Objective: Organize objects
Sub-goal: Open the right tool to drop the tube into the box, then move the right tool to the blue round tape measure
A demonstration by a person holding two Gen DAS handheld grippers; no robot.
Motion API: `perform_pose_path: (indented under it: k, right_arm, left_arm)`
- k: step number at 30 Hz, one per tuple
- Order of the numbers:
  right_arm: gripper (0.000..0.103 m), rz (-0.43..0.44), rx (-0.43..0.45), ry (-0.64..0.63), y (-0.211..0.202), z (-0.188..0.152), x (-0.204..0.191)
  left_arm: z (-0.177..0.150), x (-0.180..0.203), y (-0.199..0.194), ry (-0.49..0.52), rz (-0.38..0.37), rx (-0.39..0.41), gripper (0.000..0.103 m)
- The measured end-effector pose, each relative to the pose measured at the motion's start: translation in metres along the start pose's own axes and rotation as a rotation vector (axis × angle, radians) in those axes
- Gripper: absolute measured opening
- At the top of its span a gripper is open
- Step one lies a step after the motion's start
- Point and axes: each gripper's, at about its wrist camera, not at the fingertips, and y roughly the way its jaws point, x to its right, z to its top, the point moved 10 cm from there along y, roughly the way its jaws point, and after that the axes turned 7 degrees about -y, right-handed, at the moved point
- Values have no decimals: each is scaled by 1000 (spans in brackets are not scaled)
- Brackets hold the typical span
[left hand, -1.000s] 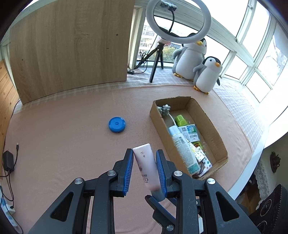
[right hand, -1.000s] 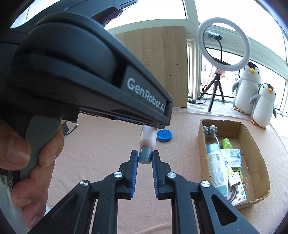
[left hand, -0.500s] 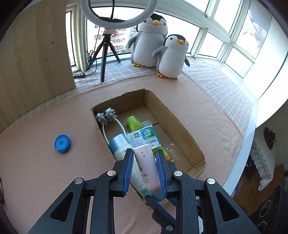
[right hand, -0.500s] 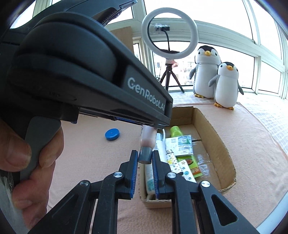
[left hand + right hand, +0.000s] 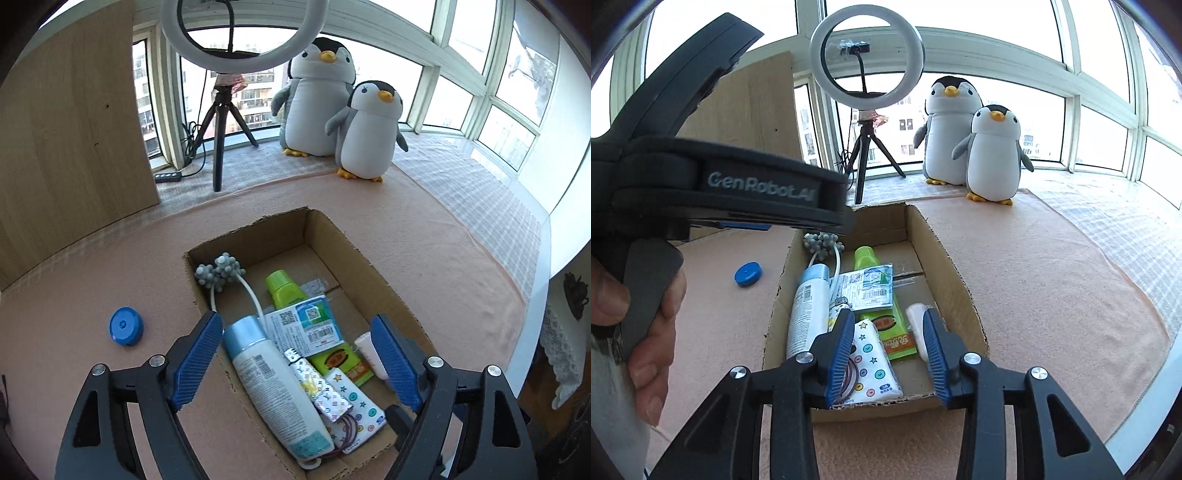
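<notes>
Hovering over the cardboard box (image 5: pixel 332 236), your left gripper (image 5: pixel 297 360) has its fingers spread wide with nothing between them, and your right gripper (image 5: pixel 886 350) is parted too, also empty. The pink tube (image 5: pixel 369 354) lies inside the box along its right wall, just beside the green sachet (image 5: pixel 338 363), so this drop reads as done. Packed around it are the white spray bottle (image 5: pixel 273 384) along the left wall, the green-capped tube (image 5: pixel 284 290), the barcoded packet (image 5: pixel 306 325), the starred tissue pack (image 5: pixel 873 363) and the massage roller (image 5: pixel 219 273) in the far left corner. One loose piece remains outside: the blue round case (image 5: pixel 126 326), flat on the pink table cover (image 5: pixel 92 277), near the box's left wall but not touching it. Judging by that, you are between items, and the case looks like your next pick. Your left gripper sits nearer to it; swing it left clear of the box rim, come down with the jaws astride the disc's edges, and close across its width, since it is low and flat and could skid on the cloth. The penguin toys (image 5: pixel 347 122) and ring light (image 5: pixel 243 37) stand well apart by the window and need no attention.
</notes>
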Motion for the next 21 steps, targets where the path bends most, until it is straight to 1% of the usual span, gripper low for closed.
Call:
perform_pose_path:
  k: [4, 8, 10, 16, 19, 21]
  right_arm:
    - [35, 8, -4, -9, -2, 2, -7]
    - [37, 37, -7, -37, 1, 9, -29]
    - [42, 57, -9, -66, 2, 13, -48]
    - [42, 135, -20, -161, 9, 23, -110]
    - [43, 176, -37, -196, 14, 23, -140]
    - [47, 200, -53, -216, 19, 20, -157]
  left_arm:
    - [-9, -52, -7, -54, 50, -21, 87]
    - [-22, -111, -27, -135, 110, -17, 88]
    - [-31, -139, -39, -173, 139, -10, 90]
    - [-63, -216, -74, -285, 210, -2, 90]
    - [-76, -246, -91, -341, 235, 7, 90]
    - [-82, -260, -103, -367, 244, 17, 90]
